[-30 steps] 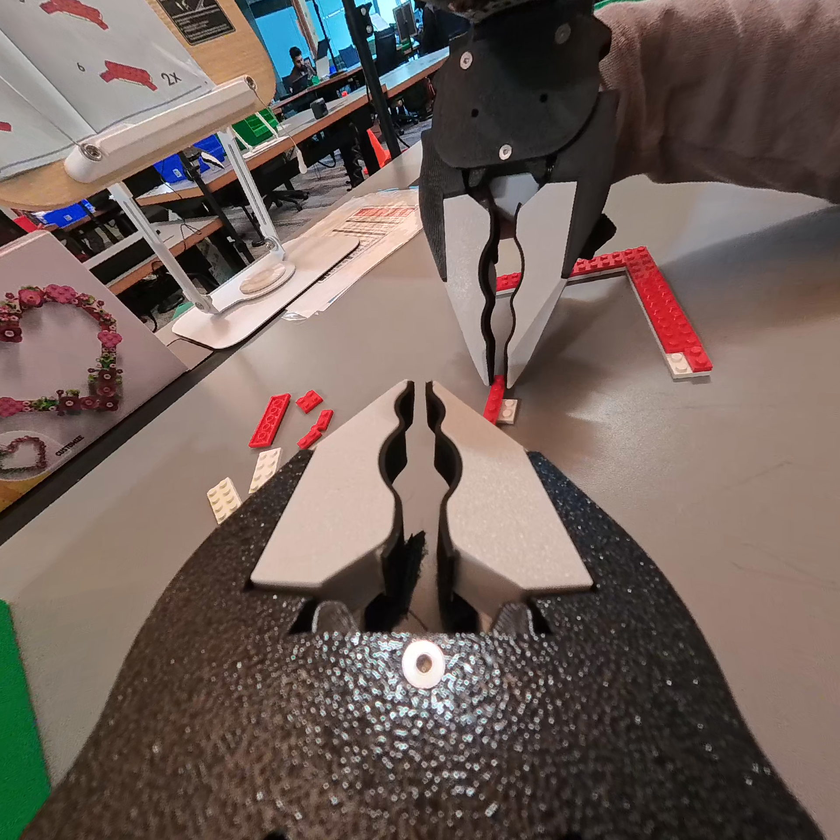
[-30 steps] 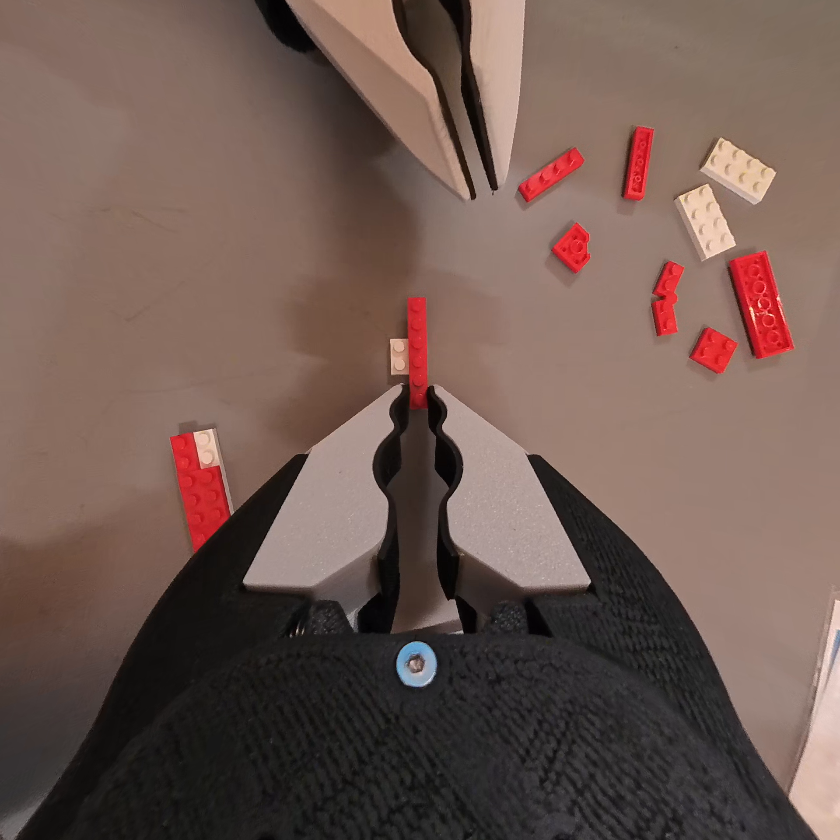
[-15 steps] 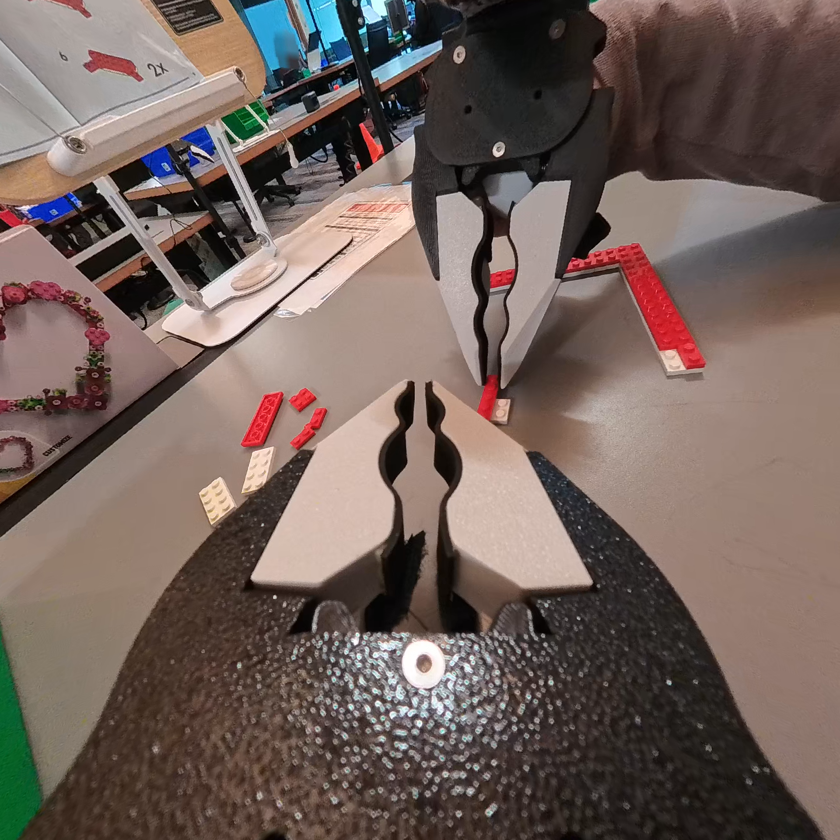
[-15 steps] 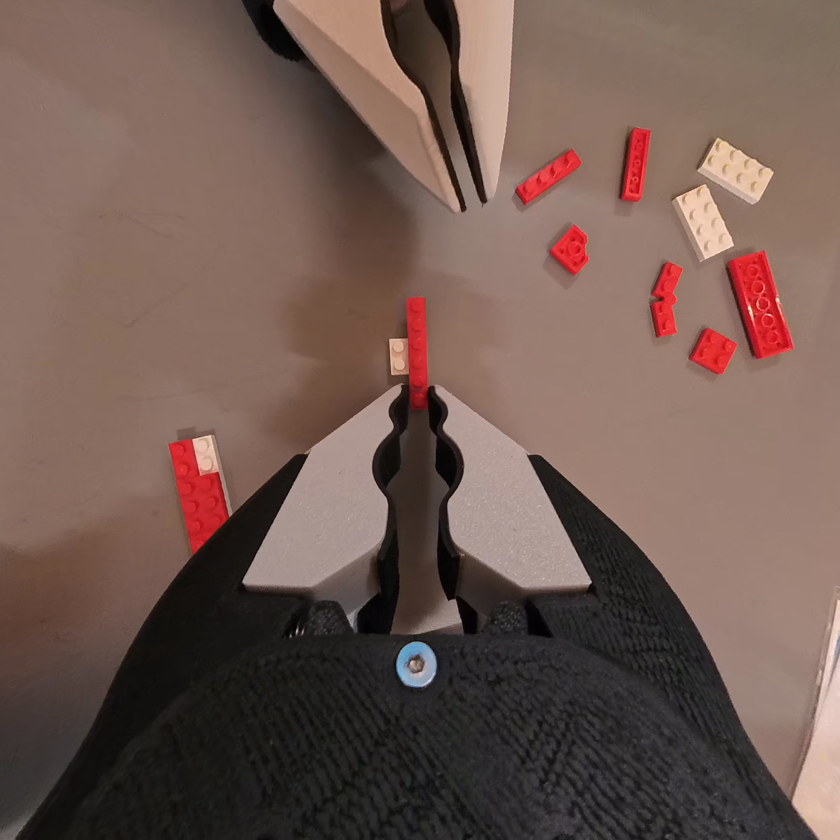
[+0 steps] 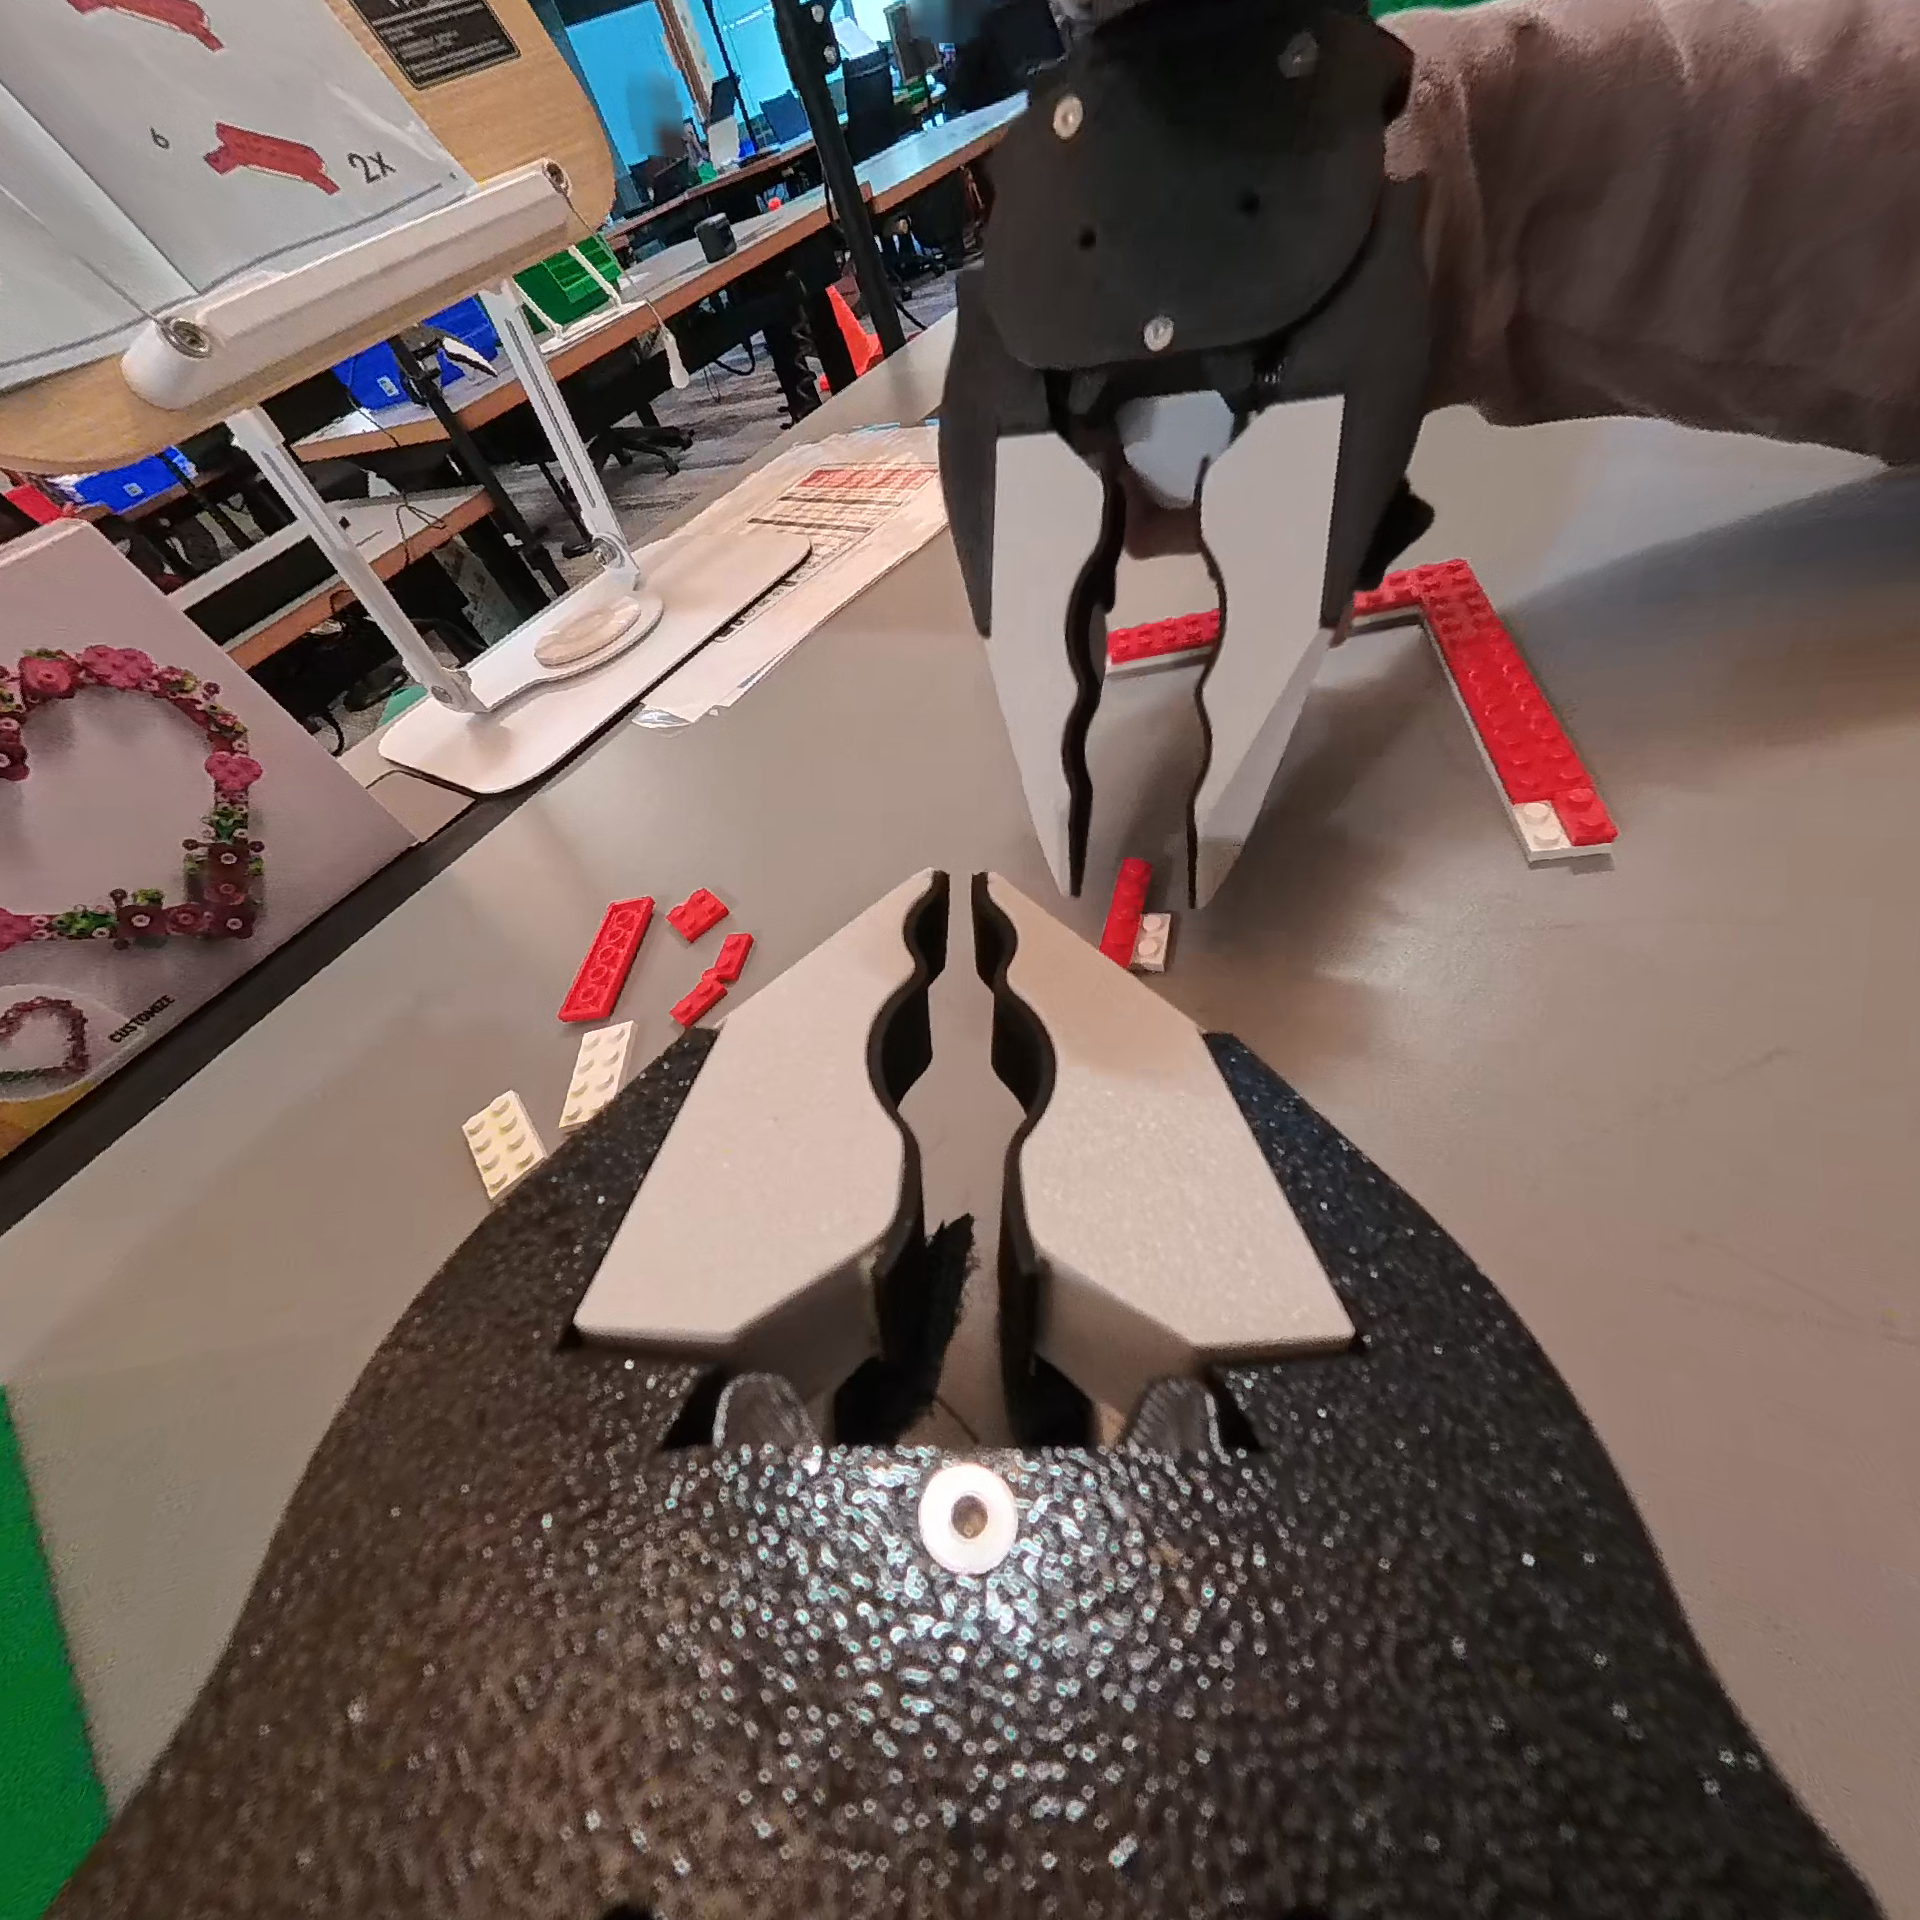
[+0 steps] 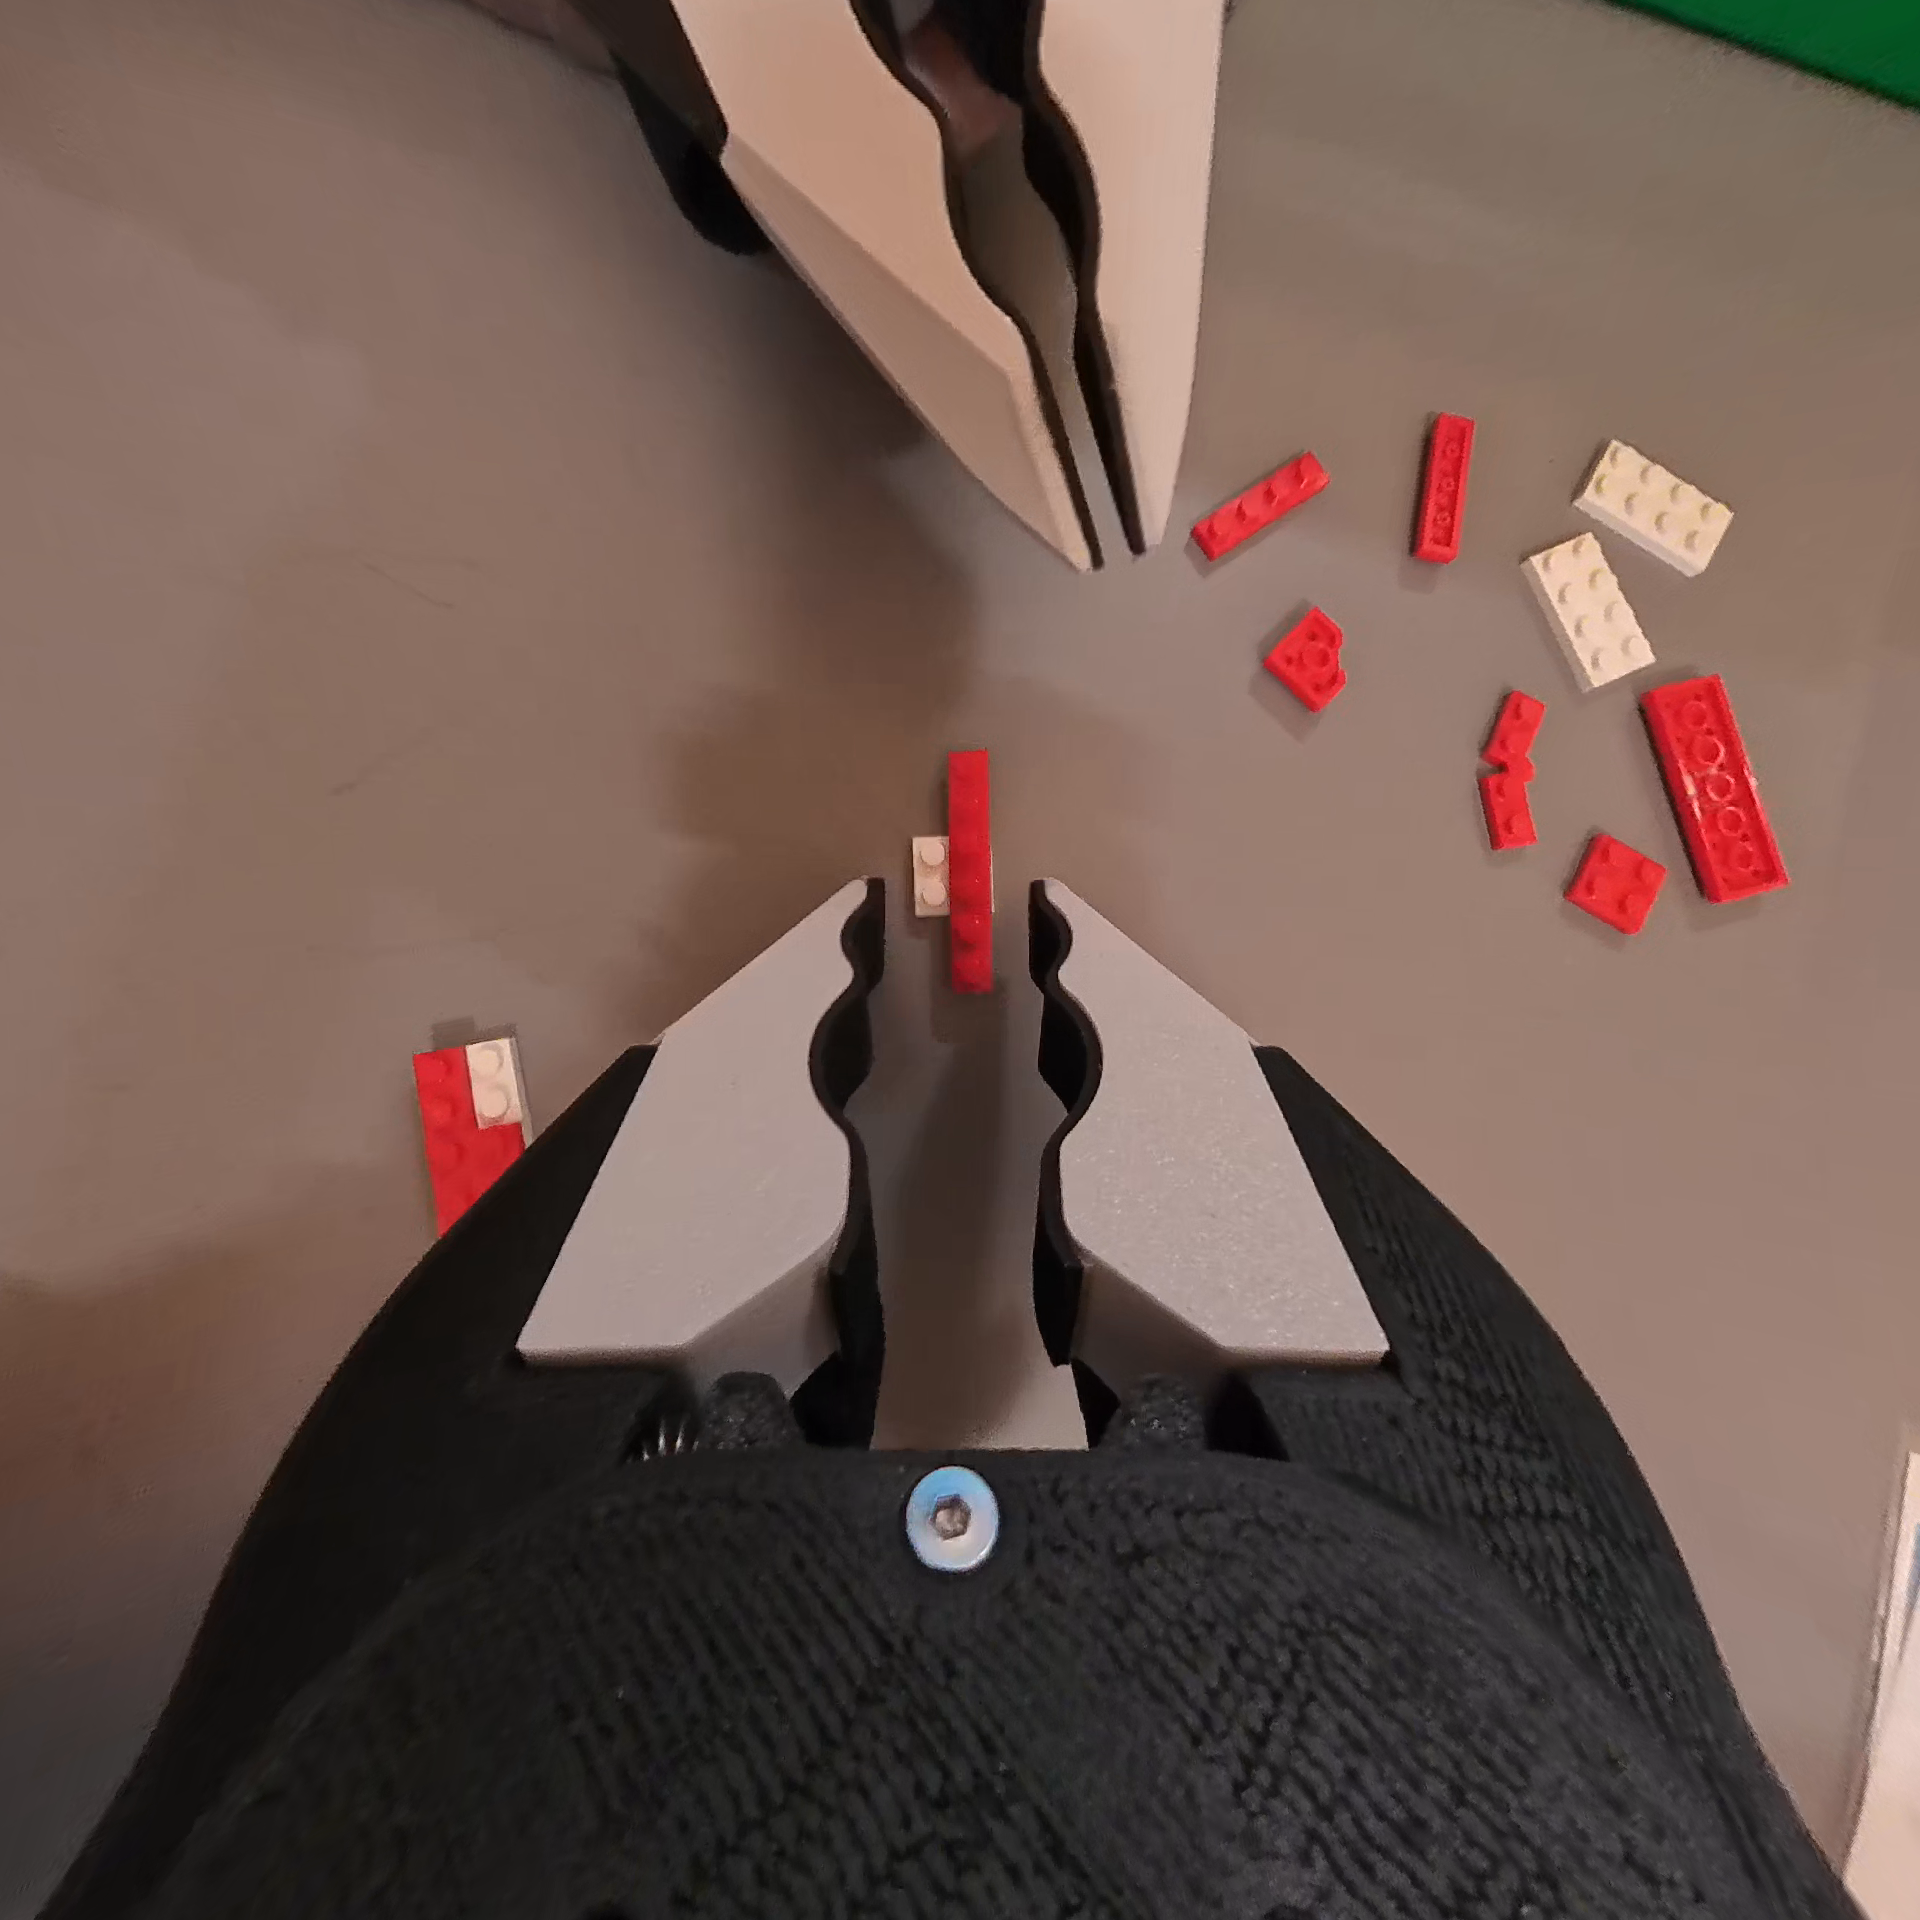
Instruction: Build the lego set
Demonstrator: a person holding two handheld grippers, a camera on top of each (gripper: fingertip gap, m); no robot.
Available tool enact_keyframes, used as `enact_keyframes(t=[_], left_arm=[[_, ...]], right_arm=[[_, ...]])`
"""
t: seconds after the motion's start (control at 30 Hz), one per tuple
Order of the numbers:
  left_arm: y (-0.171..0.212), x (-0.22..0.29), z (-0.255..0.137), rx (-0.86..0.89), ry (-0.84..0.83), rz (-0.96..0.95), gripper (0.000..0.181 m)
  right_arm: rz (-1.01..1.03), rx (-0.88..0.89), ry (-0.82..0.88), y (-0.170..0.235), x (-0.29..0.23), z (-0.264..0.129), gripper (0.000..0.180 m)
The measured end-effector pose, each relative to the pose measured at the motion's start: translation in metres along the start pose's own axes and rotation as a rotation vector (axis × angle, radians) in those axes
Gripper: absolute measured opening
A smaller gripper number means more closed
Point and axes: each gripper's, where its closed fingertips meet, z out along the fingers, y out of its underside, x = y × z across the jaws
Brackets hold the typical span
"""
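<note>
At centre frame, the right gripper (image 6: 951, 888), jaws apart, straddles a red strip (image 6: 969, 871) joined to a white piece (image 6: 931, 875); the left gripper (image 5: 960, 883), nearly closed and empty, likely fetches another brick next.

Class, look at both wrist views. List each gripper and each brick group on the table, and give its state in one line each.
Right gripper: open, straddling the strip.
Left gripper: shut, empty.
Red strip: flat on the table, white piece touching its side.
L-frame: assembled, lying flat.
Loose bricks: scattered, unattached.
</note>
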Motion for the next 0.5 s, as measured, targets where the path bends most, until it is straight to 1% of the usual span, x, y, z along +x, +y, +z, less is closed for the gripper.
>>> enact_keyframes(t=[0.27, 0.5], left_arm=[[-0.0025, -0.0012, -0.0014, 0.009, -0.005, 0.000, 0.002], [-0.0016, 0.0003, -0.0004, 0.001, 0.000, 0.009, 0.002]], right_arm=[[-0.011, -0.028, -0.007, 0.0023, -0.0018, 0.0101, 0.024], [0.001, -0.027, -0.021, 0.0026, -0.0033, 0.0113, 0.014]])
